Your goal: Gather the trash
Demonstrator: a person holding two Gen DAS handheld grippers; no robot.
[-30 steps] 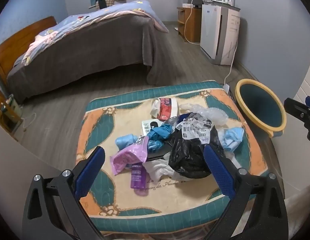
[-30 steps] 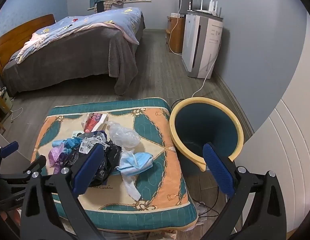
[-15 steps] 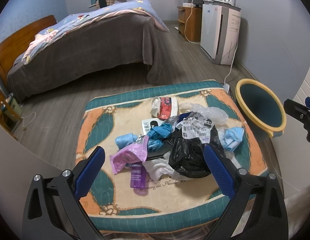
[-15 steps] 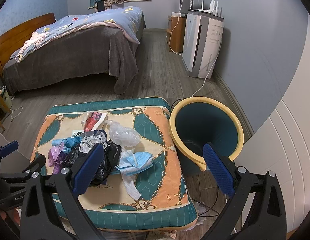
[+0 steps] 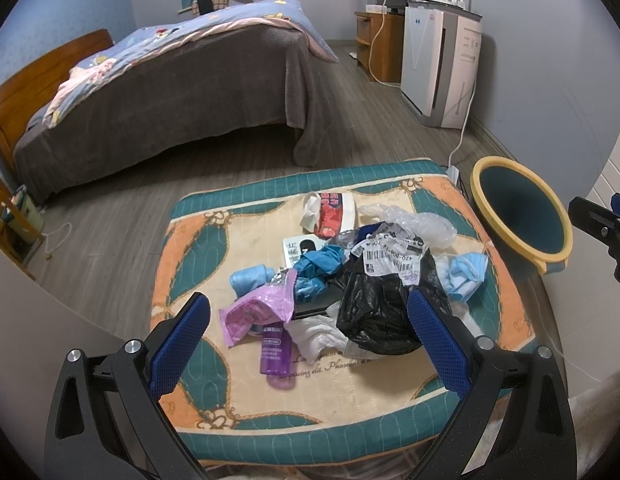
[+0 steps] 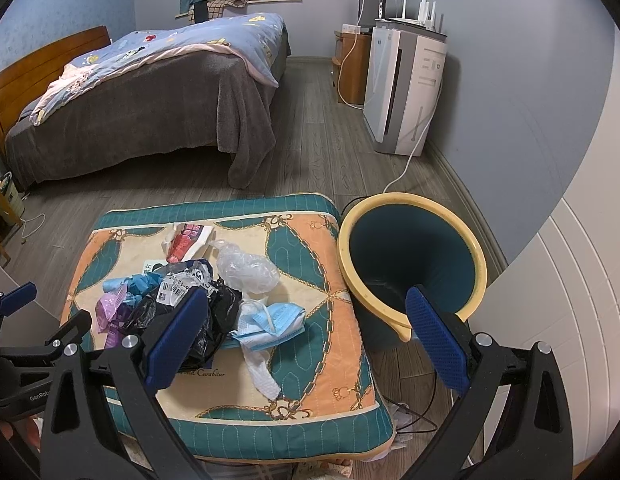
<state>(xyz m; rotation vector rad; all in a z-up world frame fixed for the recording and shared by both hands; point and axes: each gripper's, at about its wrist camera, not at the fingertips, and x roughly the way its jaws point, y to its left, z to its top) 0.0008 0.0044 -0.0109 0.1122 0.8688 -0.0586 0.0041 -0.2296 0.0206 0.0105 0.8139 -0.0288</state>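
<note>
A heap of trash lies on a patterned cushion: a black plastic bag with a white label, a purple bottle, a pink pouch, blue face masks, a clear bag and a red-and-white wrapper. A teal bin with a yellow rim stands right of the cushion. My left gripper is open above the cushion's near edge. My right gripper hangs open between cushion and bin.
A bed with a grey blanket fills the back left. A white air purifier and a wooden cabinet stand along the right wall, with a cable running over the wood floor toward the bin.
Both views have shifted only slightly; the trash, cushion and bin lie as before and both grippers stay open.
</note>
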